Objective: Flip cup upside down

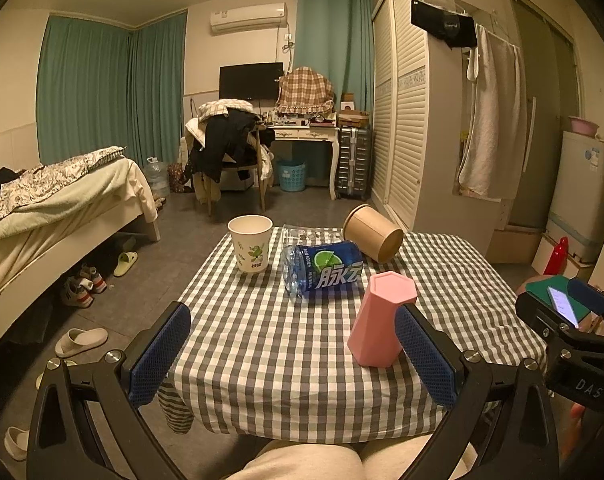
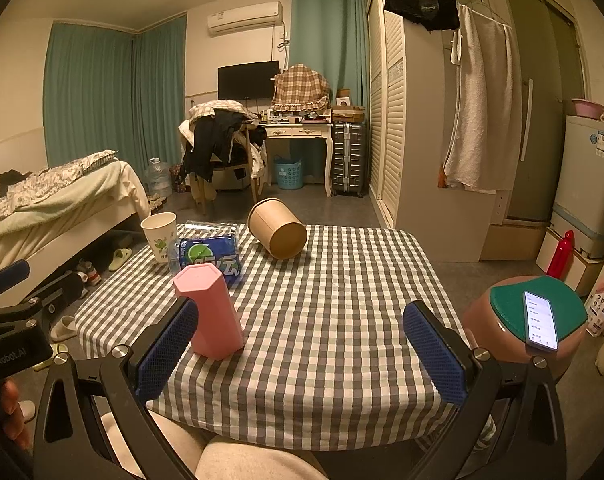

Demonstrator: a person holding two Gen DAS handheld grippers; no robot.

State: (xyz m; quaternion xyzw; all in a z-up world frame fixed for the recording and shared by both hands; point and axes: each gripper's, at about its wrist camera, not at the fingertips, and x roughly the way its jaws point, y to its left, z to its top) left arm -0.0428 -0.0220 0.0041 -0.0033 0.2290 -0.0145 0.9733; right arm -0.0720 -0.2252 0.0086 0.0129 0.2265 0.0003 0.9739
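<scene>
Both hand-held grippers are hovering at the near edge of the desk (image 1: 261, 340), which is covered by a checked cloth; nothing grasped yet. Left hand-held gripper (image 1: 289, 356) is standing released, jaws wide apart, empty. Right hand-held gripper (image 2: 302, 352) is likewise spread wide and holding nothing.

The task's cup is ambiguous: the white paper cup (image 1: 250, 249) is sitting upright, mouth up, at the far left of the desk, and looks the likeliest target since it is the one not yet inverted. The pink hexagonal cup (image 1: 378, 320) is standing near the front with a closed face on top, seemingly already upside down; in the left wrist view it is just beside the left gripper's right finger, and I cannot tell if they touch. A brown paper tub (image 1: 376, 232) is lying on its side at the back, and a blue-labelled plastic bottle (image 1: 324, 271) is lying on its side between the white cup and the pink one.

Step in hand: approach, pre-grasp. Next move probably calls for reaching past the bottle to the white cup, closing on its wall, lifting, rotating the wrist a half turn and setting it rim down. Risk: crushing the thin paper wall or nudging the bottle.
</scene>
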